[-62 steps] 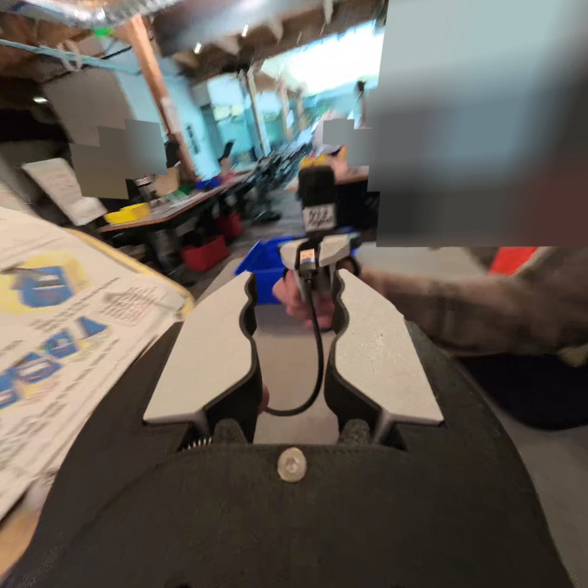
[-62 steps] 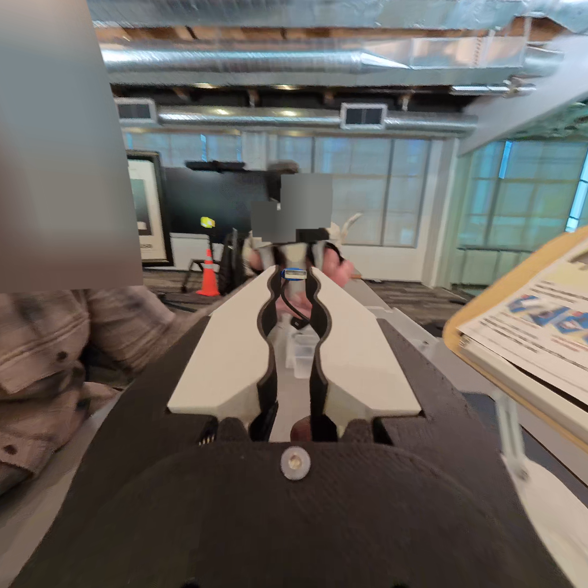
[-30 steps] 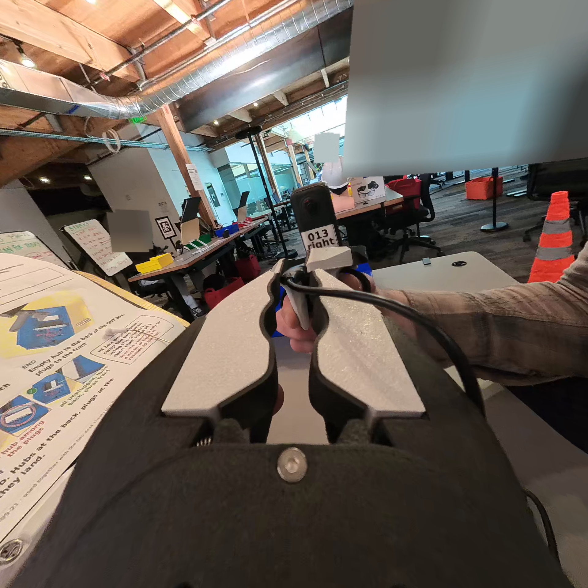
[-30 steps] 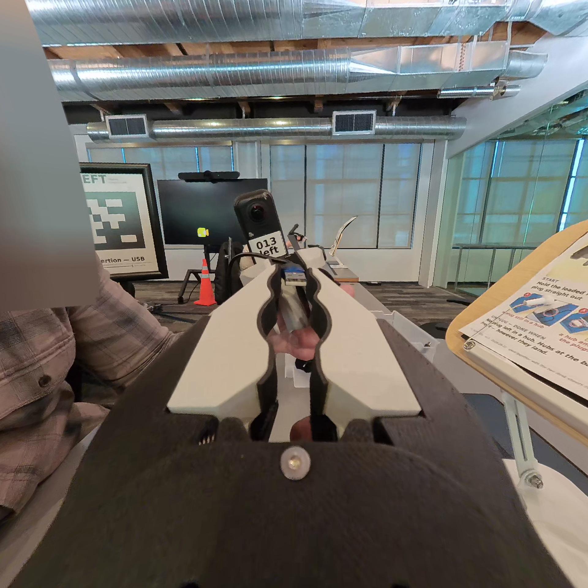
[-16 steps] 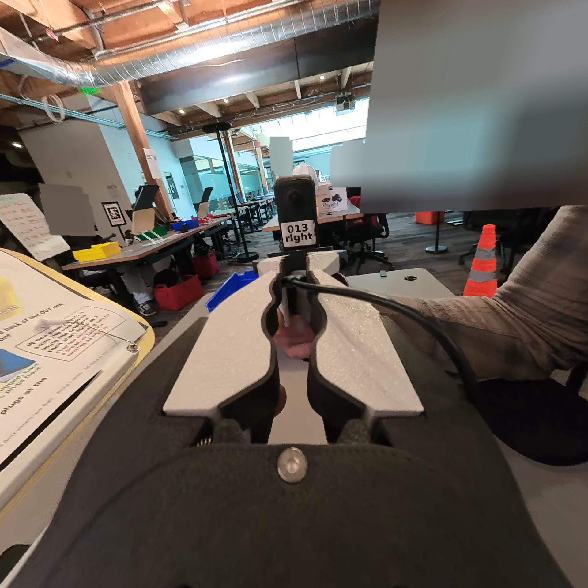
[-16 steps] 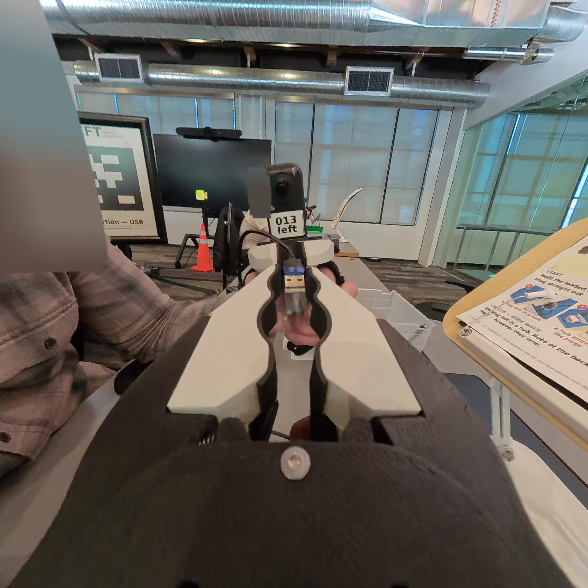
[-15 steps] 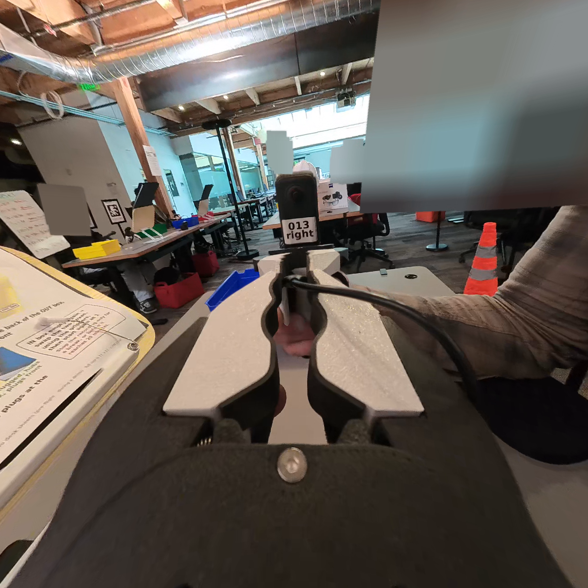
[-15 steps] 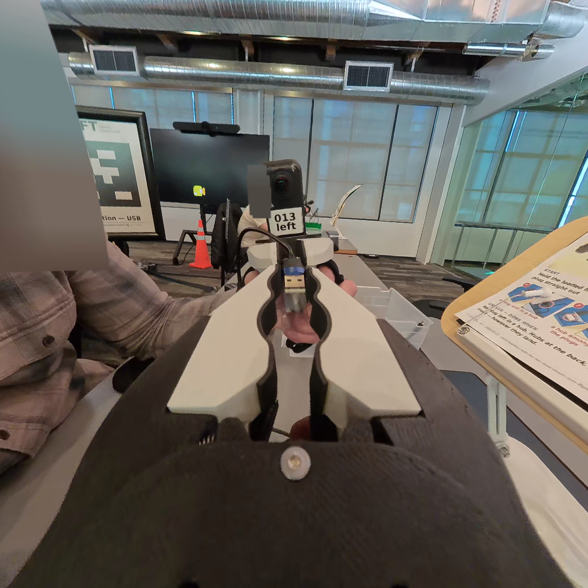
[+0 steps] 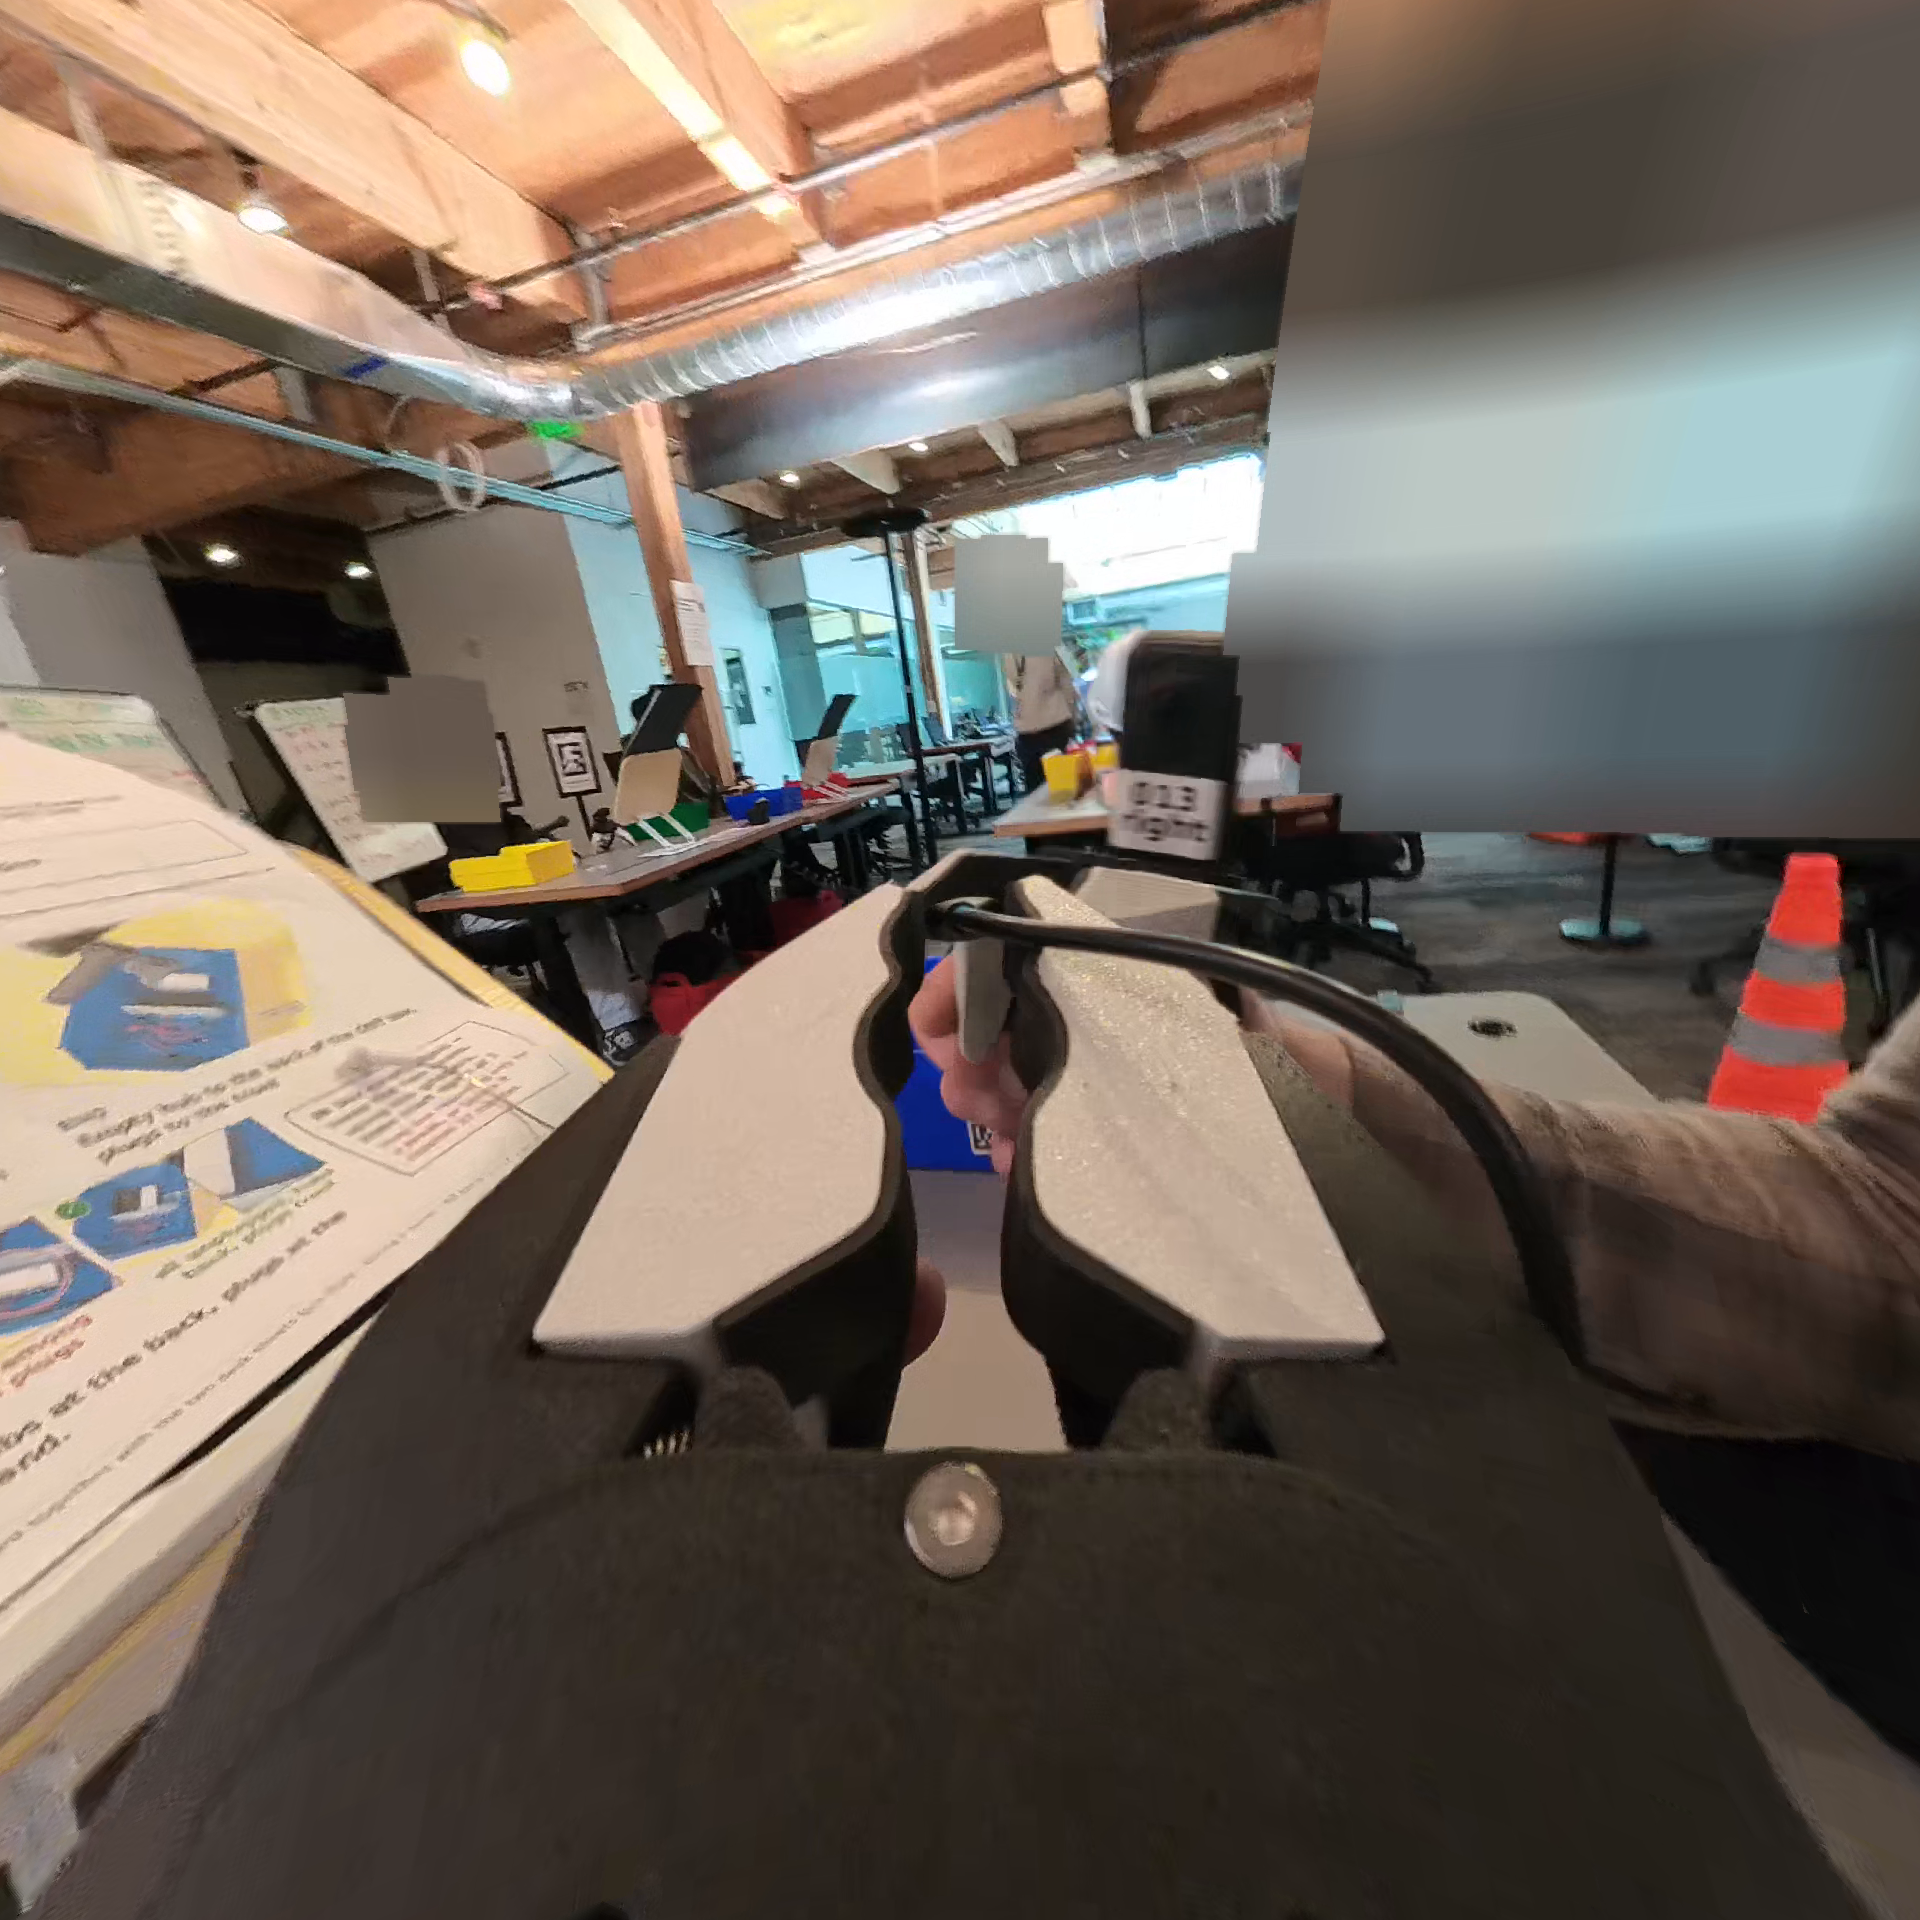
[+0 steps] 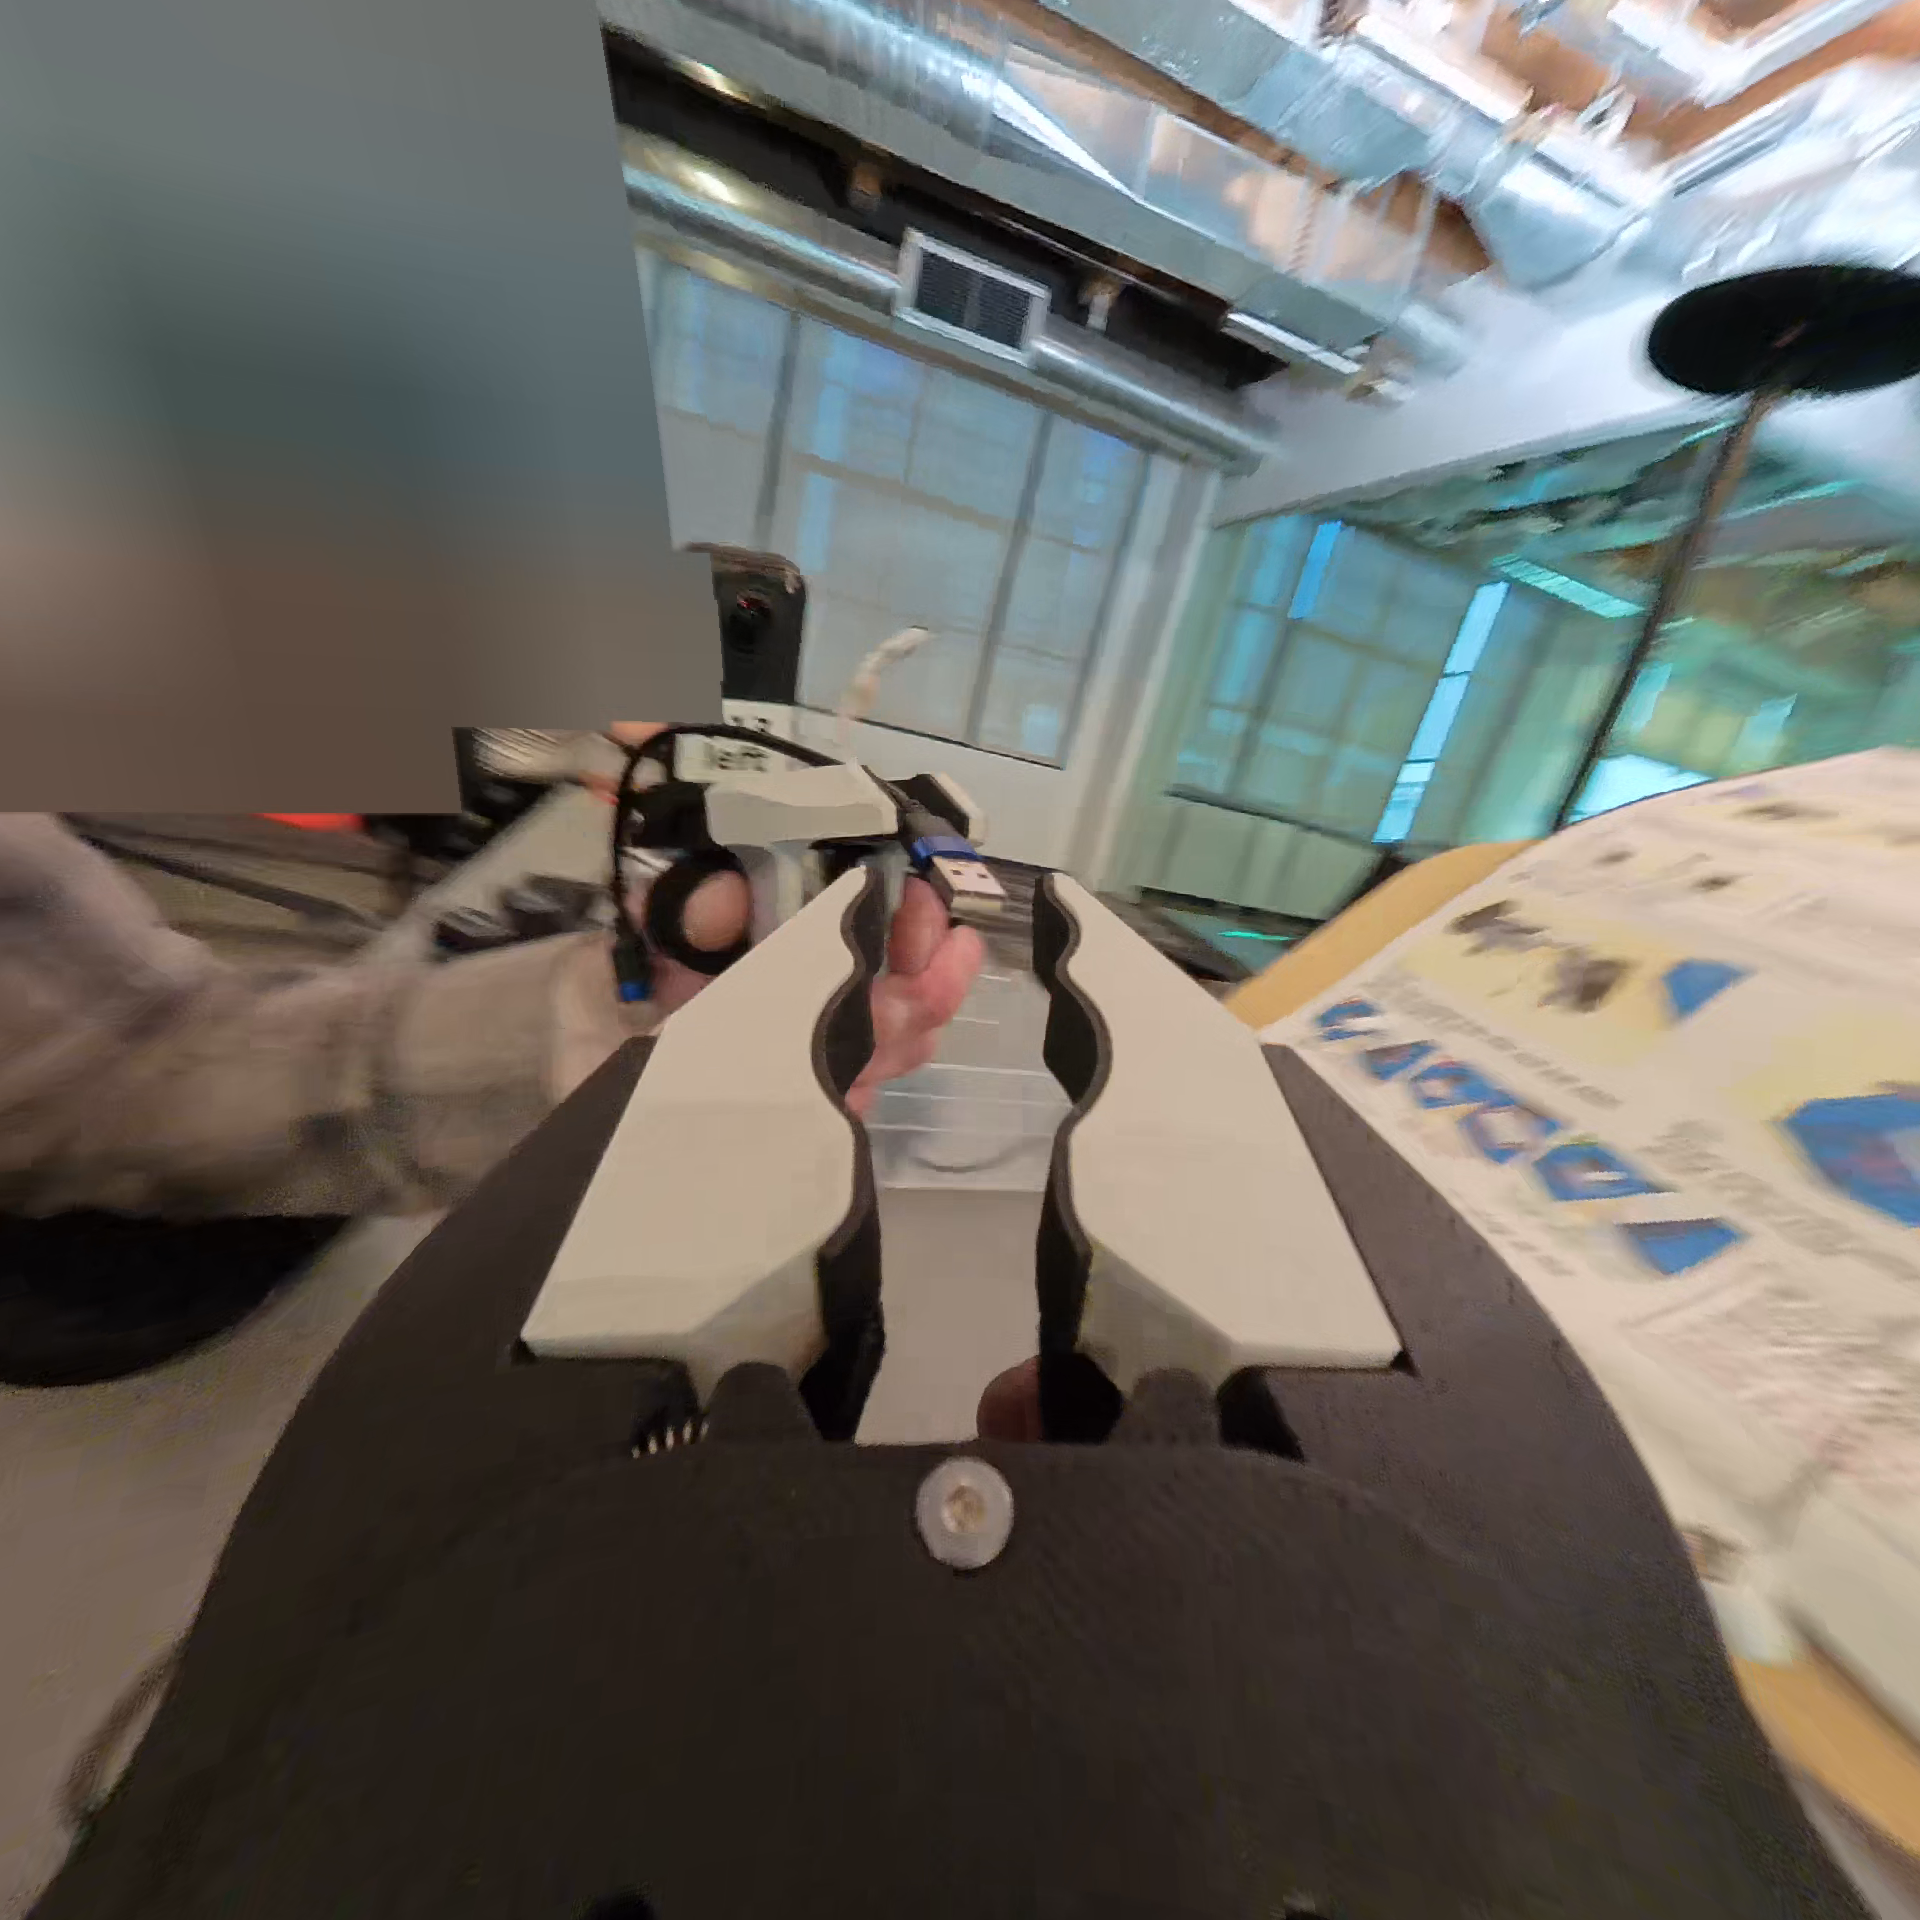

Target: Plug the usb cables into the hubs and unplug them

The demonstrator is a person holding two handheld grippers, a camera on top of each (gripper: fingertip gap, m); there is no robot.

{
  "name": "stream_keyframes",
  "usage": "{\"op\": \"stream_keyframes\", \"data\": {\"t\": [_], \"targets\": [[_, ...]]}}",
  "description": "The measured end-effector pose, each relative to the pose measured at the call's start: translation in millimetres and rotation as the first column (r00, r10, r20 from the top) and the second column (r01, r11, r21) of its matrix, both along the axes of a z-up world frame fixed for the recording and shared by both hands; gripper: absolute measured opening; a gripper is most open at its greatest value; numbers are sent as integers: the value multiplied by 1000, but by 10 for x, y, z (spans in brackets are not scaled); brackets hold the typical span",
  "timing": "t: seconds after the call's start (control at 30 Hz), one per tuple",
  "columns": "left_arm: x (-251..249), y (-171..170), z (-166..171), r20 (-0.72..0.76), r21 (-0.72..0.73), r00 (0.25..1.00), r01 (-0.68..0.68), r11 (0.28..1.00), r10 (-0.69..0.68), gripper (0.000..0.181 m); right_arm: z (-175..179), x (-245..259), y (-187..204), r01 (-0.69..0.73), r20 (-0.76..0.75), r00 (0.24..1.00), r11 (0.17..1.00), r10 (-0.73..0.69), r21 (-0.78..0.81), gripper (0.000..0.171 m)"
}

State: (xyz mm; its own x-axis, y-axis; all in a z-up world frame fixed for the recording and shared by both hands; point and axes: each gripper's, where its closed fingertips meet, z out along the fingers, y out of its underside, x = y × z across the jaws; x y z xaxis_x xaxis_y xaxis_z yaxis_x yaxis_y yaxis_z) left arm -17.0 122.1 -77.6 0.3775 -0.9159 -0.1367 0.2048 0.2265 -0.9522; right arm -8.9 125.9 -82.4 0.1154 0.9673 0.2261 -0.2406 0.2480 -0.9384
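At frame centre in the left wrist view, the left gripper [image 9: 961, 904] pinches the black usb cable [image 9: 1299, 977], while the right gripper [image 10: 951, 883] stands parted and empty just below the plug [image 10: 961, 881], which could twist or slip loose.

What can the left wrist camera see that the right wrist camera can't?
Only the left wrist view shows the orange traffic cone, the yellow box on a far desk, and the black cable arching over the left hand-held gripper, which is clamped on it.

Only the right wrist view shows the silver plug with its blue collar, the big windows, and the right hand-held gripper standing open with nothing in it.

Both show the picture instruction sheet and a plaid sleeve.
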Motion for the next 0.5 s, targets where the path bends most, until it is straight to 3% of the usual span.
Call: {"op": "stream_keyframes", "data": {"t": [0.1, 0.23, 0.33, 0.4, 0.5], "targets": [[-23, 113, 26, 58, -54, 996, -67, 996, 70, 14, -38, -49, 104, 233, 129, 955, 946, -267, 225, 24], [31, 142, -3, 47, -83, 993, -100, 992, 104, 14, -116, -101, 225, 398, 192, 791, 727, -581, 560, 26], [55, 156, -7, 38, -102, 990, -131, 986, 135, 14, -64, -107, 295, 453, 138, 678, 558, -722, 695, 16], [71, 160, -16, 27, -111, 989, -144, 983, 148, 14, -70, -108, 331, 458, 125, 629, 495, -768, 738, 4], [83, 166, -25, -1, -96, 983, -181, 979, 181, 14, -59, -85, 343, 447, 106, 591, 434, -799, 782, 3]]}}
